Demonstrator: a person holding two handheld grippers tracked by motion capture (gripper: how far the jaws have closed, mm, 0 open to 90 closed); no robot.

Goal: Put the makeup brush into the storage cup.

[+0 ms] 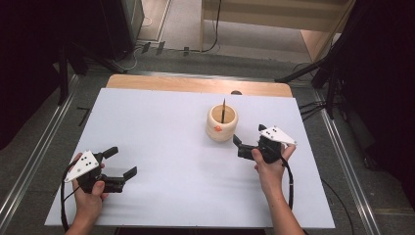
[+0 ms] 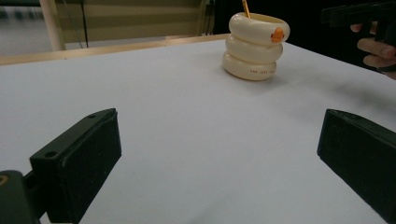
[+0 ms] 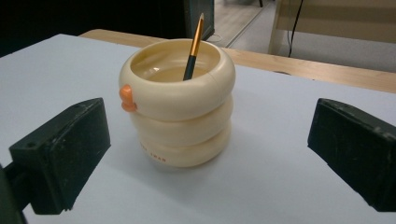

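A cream ringed pot with an orange knob stands upright right of the table's middle, with a dark pencil leaning inside it. The right gripper view brings the pot and its pencil close, centred between wide-apart jaws. My right gripper is open just right of the pot and holds nothing. Near the front left, my left gripper is open and empty above bare table. In the left gripper view the pot stands far off at the upper right, beside the other hand.
A white sheet covers the table, and a strip of wood shows along its far edge. Beyond lie grey floor, cables and dark stands. Metal rails run along both sides.
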